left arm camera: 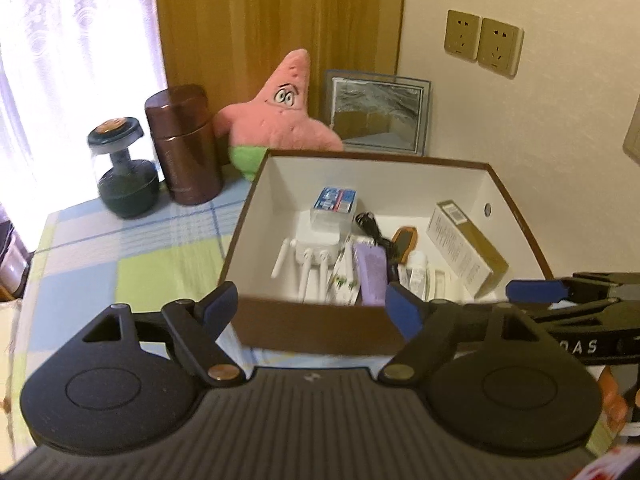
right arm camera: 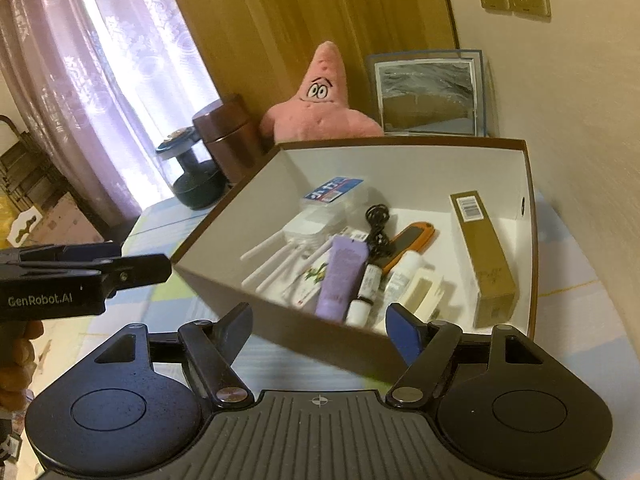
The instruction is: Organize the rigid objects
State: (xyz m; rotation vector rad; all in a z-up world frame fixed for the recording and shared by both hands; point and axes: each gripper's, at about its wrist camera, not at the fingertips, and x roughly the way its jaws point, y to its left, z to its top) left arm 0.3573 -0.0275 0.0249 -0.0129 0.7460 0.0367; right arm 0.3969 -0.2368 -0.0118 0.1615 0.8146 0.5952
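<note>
- Lying flat in the open brown box [right arm camera: 288, 332], the purple tube [right arm camera: 342, 276] runs its long axis from the near wall toward the far wall, cap end nearer the far wall.
- The gold carton [right arm camera: 486, 256] leans along the box's right wall, barcode end toward the far wall; lettering unreadable.
- Also inside: a white router [left arm camera: 316, 246] with antennas pointing at the near wall, a blue-labelled clear case [right arm camera: 334, 192], a coiled black cable [right arm camera: 378, 224] and an orange-edged black item [right arm camera: 408, 242].
- The left gripper [left arm camera: 316, 312] spreads wide, empty (its side reads "GenRobot.AI" in the right view).
- The right gripper [right arm camera: 320, 330] also gapes, holding nothing, before the near wall.
- The box sits on a checked tablecloth [left arm camera: 132, 256], near its back-right corner.
</note>
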